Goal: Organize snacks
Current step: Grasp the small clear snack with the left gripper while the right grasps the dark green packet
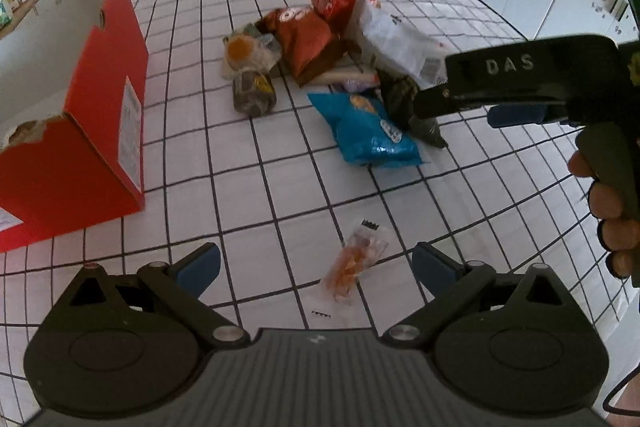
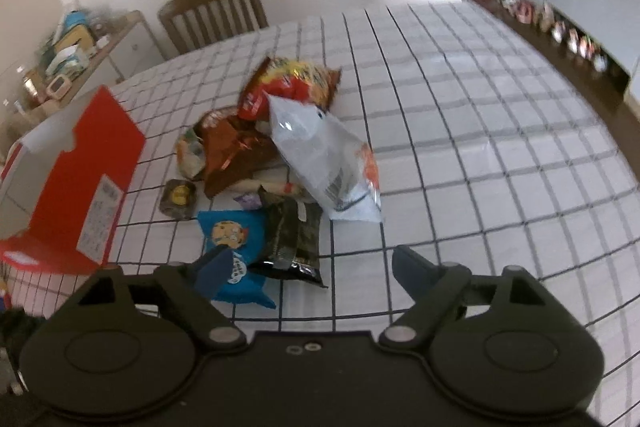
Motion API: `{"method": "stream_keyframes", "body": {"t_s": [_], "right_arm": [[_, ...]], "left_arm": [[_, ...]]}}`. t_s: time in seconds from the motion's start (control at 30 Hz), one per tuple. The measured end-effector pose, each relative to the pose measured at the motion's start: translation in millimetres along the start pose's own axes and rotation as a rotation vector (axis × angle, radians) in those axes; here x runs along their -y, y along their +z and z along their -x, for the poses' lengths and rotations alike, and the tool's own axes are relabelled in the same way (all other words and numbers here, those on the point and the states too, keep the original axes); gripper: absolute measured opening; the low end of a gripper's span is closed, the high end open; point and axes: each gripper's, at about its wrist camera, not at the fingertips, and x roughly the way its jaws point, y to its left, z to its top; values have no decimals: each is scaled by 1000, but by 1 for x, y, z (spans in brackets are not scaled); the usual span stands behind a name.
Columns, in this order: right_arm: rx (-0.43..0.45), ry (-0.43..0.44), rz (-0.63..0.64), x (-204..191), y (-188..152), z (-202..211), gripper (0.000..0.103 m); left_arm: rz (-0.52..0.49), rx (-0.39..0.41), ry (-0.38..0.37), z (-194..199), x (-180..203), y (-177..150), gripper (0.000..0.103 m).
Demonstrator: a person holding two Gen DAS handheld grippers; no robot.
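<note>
Barely started: snacks [image 2: 280,163] are still lying piled mid-desk [image 2: 480,147] beside the red box [image 1: 80,147], which is probably near-empty. Both the left hand-held gripper [image 1: 316,267] and right hand-held gripper [image 2: 312,267] are hovering spread, holding nothing.

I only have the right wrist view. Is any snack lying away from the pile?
Observer: Yes, a small clear packet of orange pieces lies alone on the tablecloth, apart from the pile.
Operator: Where's the left gripper?
Observer: The left gripper is open and empty, pointing at that packet.
Operator: How does my gripper look from there?
Observer: The right gripper points its tips at the dark packet beside the blue bag.
</note>
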Motion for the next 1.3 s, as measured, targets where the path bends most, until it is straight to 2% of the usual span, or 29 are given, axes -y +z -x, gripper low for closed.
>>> {"method": "stream_keyframes", "body": {"t_s": [0.2, 0.33, 0.4, 0.47, 0.5, 0.6, 0.7, 0.77, 0.83, 0.9, 0.97, 1.3], "right_arm": [[-44, 15, -44, 1, 4, -18, 80], [-64, 21, -67, 2, 7, -26, 78], [-79, 24, -90, 3, 9, -30, 77], [-96, 29, -119, 6, 10, -34, 75], [-103, 33, -129, 6, 11, -36, 73], [-100, 32, -127, 5, 13, -38, 72], [-107, 49, -132, 3, 14, -39, 63], [-110, 54, -126, 1, 14, -40, 58], [-107, 51, -120, -1, 14, -40, 52], [-107, 54, -127, 0, 13, -40, 46], [-108, 59, -136, 2, 13, -40, 41], [-75, 53, -111, 3, 8, -23, 35]], "left_arm": [[-18, -34, -15, -9, 2, 1, 102], [-30, -6, -43, -7, 3, -1, 101], [-23, -15, -47, -9, 2, 0, 95], [-6, -29, -59, -12, 0, 1, 78], [3, -36, -63, -14, -1, 1, 74], [16, -35, -70, -12, -3, 0, 64], [19, -34, -74, -12, -1, 1, 55], [16, -37, -78, -12, 1, 1, 42], [18, -46, -89, -11, 3, 2, 34], [21, -55, -100, -11, 4, 2, 31], [28, -63, -106, -12, 3, 3, 20], [81, -71, -121, -10, -4, 6, 17]]}}
